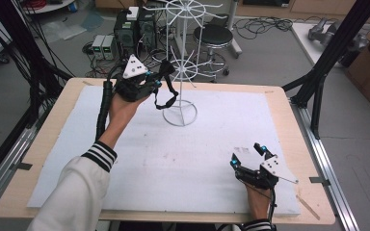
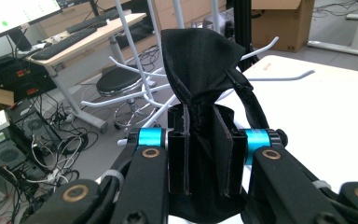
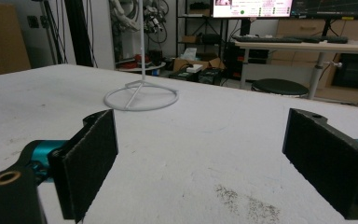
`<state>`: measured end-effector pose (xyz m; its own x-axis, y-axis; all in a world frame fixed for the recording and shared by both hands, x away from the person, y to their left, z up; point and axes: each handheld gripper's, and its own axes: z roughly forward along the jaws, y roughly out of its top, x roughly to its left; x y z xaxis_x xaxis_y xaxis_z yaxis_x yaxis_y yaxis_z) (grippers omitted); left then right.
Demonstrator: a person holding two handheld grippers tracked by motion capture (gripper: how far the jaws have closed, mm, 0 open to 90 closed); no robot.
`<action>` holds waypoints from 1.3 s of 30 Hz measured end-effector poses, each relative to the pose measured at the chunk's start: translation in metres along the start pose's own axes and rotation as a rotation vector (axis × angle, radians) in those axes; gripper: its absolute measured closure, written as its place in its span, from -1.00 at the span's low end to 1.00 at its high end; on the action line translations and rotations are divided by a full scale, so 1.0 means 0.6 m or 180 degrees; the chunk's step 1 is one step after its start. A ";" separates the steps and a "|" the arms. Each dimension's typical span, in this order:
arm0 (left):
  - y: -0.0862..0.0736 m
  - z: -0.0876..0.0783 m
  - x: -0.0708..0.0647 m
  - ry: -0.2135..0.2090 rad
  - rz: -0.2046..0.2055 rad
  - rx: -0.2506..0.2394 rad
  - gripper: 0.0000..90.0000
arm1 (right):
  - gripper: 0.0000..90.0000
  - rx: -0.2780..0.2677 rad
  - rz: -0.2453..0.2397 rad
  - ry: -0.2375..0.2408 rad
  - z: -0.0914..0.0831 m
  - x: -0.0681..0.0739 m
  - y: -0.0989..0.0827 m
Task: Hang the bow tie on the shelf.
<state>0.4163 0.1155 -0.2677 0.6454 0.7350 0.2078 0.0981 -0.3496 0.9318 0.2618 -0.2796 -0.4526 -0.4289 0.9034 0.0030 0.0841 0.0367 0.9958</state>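
Right now I am pinching a black fabric piece (image 2: 200,84) between the fingers (image 2: 179,154) of my left gripper (image 1: 153,83), holding it up just beside the white wire rack (image 1: 180,72) at the far side of the tabletop (image 1: 183,159). Its strap loop is hanging down close to the rack's pole. My right gripper (image 1: 245,155) is resting low over the tabletop's near right part, its fingers (image 3: 91,161) spread wide around nothing.

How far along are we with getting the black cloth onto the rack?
Done: the left gripper is shut on the black cloth and holds it up beside the white wire rack. Left: hooking it on a prong; it isn't hung yet. The right gripper rests open on the table.
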 end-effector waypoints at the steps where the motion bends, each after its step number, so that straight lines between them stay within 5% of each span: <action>1: 0.001 0.005 0.001 0.0001 -0.0023 -0.0005 0.71 | -0.79 0.0000 0.0000 0.0000 0.000 0.000 0.000; 14: 0.003 0.032 0.001 0.0004 -0.0020 -0.0019 0.71 | -0.79 -0.0003 0.0026 0.0003 -0.001 0.000 0.000; 39: 0.000 0.043 0.002 0.0106 0.0056 0.0100 0.67 | -0.79 -0.0016 0.0024 0.0001 -0.001 -0.001 0.000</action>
<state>0.4366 0.1014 -0.2750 0.6217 0.7474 0.2343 0.1110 -0.3802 0.9182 0.2616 -0.2802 -0.4527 -0.4285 0.9035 0.0105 0.0828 0.0276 0.9962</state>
